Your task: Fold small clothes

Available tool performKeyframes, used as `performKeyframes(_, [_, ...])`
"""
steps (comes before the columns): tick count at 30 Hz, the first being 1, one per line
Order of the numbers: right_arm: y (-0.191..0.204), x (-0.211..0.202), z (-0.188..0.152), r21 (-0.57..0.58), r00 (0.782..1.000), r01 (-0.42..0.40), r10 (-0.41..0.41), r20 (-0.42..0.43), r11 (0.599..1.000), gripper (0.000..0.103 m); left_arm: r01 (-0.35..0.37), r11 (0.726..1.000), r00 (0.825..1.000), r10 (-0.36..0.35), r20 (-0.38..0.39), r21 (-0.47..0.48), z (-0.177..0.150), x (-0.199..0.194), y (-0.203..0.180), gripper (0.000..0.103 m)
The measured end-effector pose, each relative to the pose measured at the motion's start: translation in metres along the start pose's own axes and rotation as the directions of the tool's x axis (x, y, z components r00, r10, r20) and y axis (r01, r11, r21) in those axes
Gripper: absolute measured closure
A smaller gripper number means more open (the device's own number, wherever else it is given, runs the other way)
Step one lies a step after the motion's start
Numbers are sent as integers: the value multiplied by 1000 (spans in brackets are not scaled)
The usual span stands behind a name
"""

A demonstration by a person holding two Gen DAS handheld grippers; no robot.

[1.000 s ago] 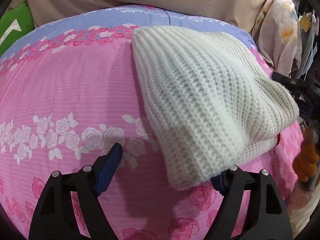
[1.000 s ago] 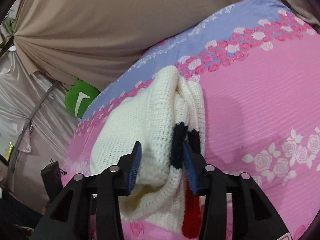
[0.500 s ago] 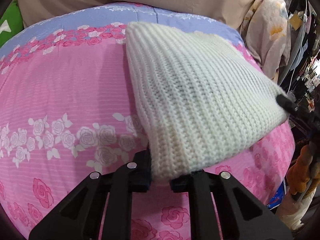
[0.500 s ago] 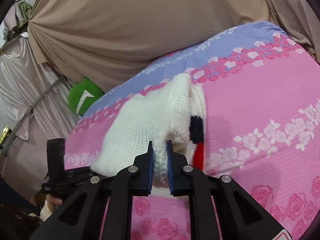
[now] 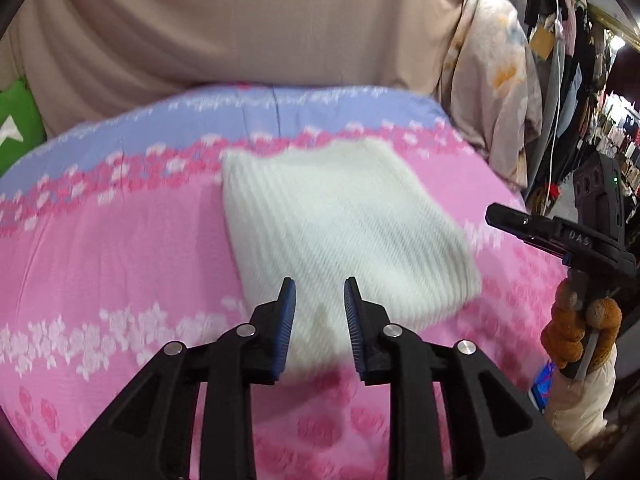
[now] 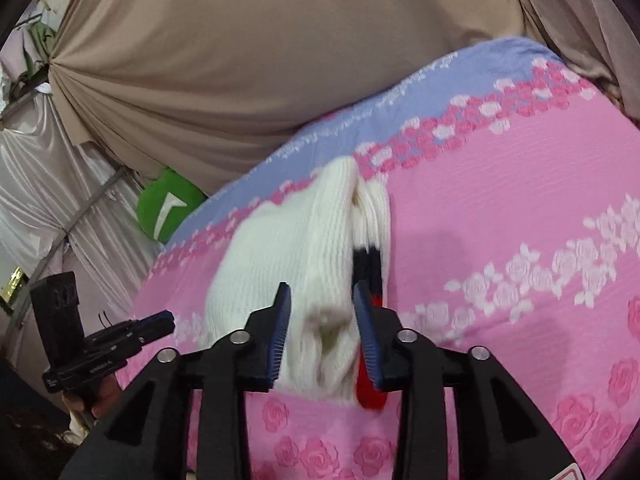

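Observation:
A white knitted garment [image 5: 340,224] lies folded flat on the pink floral bedspread [image 5: 120,264]. My left gripper [image 5: 320,294] is open, just above the garment's near edge, holding nothing. In the right wrist view the same garment [image 6: 296,256] shows its folded side, with black and red trim [image 6: 370,264] at the layers' edge. My right gripper [image 6: 322,300] is open over the garment's near end, its jaws either side of the knit without gripping it. The right gripper also shows at the right of the left wrist view [image 5: 560,236].
A beige curtain [image 5: 240,20] hangs behind the bed. A green cushion [image 6: 166,208] sits at the bed's far left corner. Hanging clothes [image 5: 560,80] crowd the right side. The bedspread's lilac band [image 5: 280,108] marks the far edge.
Both grippers were shut on the garment half a second ago; both have opened, let it go and drawn back. The garment now lies flat.

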State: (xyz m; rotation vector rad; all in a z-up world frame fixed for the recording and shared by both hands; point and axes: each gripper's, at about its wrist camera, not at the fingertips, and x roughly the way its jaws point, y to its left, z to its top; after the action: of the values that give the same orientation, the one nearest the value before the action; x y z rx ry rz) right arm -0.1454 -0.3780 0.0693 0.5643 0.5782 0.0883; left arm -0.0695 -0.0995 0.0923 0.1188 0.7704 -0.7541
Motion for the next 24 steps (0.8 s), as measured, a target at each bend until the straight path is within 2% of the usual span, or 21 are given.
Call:
performKeyframes(2, [3,19,26,-37,1000,23,-23,-5,999,47,35,999,999,-35,10,13,14,16,-16,76])
performKeyframes(4, [3,46,48,-47,999,35,-36,-38,998,47,69,997,997,-69,-25,22,19,39,-31,76])
performKeyframes(7, [3,101,70,-67,989,53,-61,-132,996,47,124,992,985,-118,-123,38,9,77,-50,76])
performKeyframes(10, [1,149,78,-66,970,44,-59,-235,997,47,111,993,980,-104,-171,32,-5,99,-57,76])
performKeyframes(11, [3,158,79,-85,963,56,-76,-257,995,56,110,994,979,-104,-175,24,-8,102,-56,76])
performKeyframes(12, [5,160,80,-104,963,57,-83,-257,993,88,114,993,978,-109,-179,17,-10,103,-55,77])
performKeyframes(14, [8,145,88,-95,979,9,-28,-201,995,90,121,993,976,-117,-181,10,-11,104,-53,77])
performKeyframes(16, [4,128,94,-98,991,8,-21,-132,995,92,125,992,975,-122,-185,6,-11,107,-51,77])
performKeyframes(18, [-18,142,90,-68,982,60,-71,-175,996,92,130,992,973,-127,-192,4,-13,110,-51,77])
performKeyframes(20, [-41,174,75,-60,952,134,-145,-270,989,90,125,992,975,-120,-185,17,-13,113,-54,77])
performKeyframes(21, [-46,173,71,-26,960,100,-103,-260,995,89,119,993,977,-113,-182,25,-13,114,-54,77])
performKeyframes(23, [-38,149,72,-5,970,118,-116,-214,993,85,114,993,977,-106,-184,31,-12,113,-57,77])
performKeyframes(24, [-31,134,71,-12,976,124,-124,-178,992,78,119,993,977,-112,-182,27,-12,110,-58,77])
